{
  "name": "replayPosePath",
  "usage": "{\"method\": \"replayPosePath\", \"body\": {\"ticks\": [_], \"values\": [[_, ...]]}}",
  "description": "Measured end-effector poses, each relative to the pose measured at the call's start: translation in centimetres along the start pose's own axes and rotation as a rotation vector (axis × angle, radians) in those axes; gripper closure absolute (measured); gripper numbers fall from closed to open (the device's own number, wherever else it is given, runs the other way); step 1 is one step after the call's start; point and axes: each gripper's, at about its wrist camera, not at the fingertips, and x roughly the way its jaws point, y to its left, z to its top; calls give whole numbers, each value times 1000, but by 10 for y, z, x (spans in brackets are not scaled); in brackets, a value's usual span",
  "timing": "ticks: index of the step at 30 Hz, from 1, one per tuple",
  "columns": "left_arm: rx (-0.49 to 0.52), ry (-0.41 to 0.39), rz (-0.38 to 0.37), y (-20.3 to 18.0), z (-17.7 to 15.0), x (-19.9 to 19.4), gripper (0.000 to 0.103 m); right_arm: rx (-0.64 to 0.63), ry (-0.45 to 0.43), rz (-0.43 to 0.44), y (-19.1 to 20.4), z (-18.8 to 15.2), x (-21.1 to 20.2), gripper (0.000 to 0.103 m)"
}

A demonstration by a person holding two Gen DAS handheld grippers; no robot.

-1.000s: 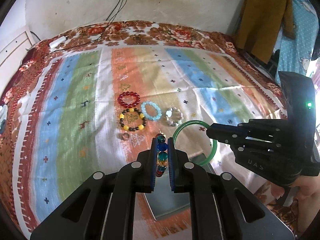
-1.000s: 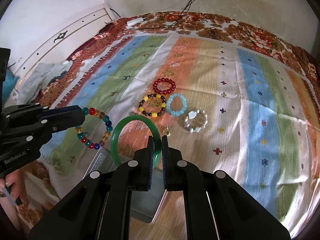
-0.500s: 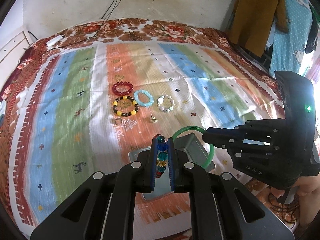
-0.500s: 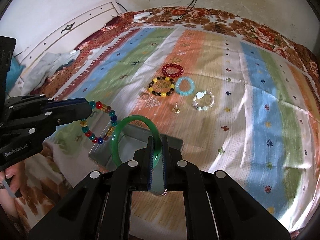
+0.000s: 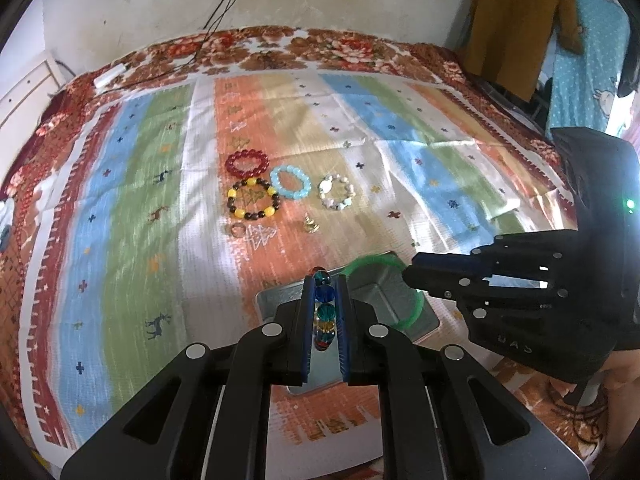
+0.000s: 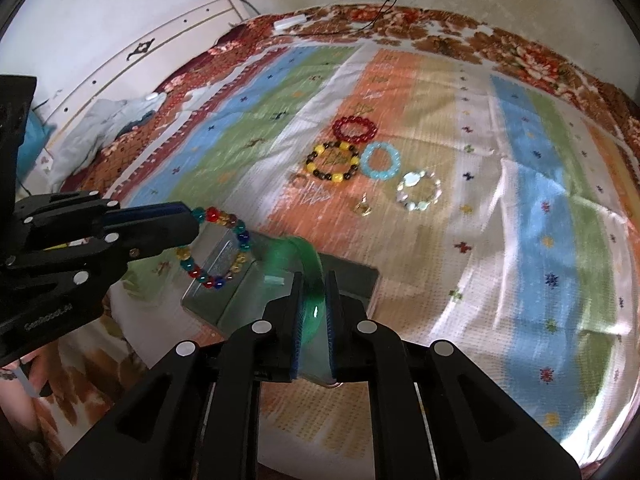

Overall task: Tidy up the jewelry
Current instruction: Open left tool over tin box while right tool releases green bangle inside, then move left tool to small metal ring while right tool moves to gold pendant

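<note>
My left gripper [image 5: 323, 280] is shut on a multicoloured bead bracelet [image 5: 323, 308], which also shows in the right wrist view [image 6: 218, 248], held over a grey metal tray [image 5: 272, 300]. My right gripper [image 6: 312, 280] is shut on a green bangle [image 6: 310, 264], also seen in the left wrist view [image 5: 414, 312], held over the same tray [image 6: 360, 276]. On the striped cloth lie a red bead bracelet [image 5: 247, 163], a yellow-and-dark bracelet [image 5: 253, 200], a light blue bracelet [image 5: 291, 182], a white stone bracelet [image 5: 337, 197], a ring [image 5: 237, 230] and a small gold charm [image 5: 310, 225].
The striped cloth [image 5: 132, 200] covers a bed with a floral blanket. A white cable and plug [image 5: 108, 78] lie at the far edge. A brown garment [image 5: 516, 20] hangs at the right. A white headboard [image 6: 140, 56] stands at the left in the right wrist view.
Both grippers have pulled back toward the near edge with their bracelets, and now hang over the tray. The loose jewelry has not moved.
</note>
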Motion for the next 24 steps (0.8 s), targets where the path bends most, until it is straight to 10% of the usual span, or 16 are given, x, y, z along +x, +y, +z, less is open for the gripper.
{"method": "replayPosePath", "body": {"ticks": [4,24], "values": [[-2,-15,65,6,2,0,74,-9,-14,-55,-2,2,-2,65],[-113,76,104,55,22,33,51,43,24,-58,-22,18,20,47]]}}
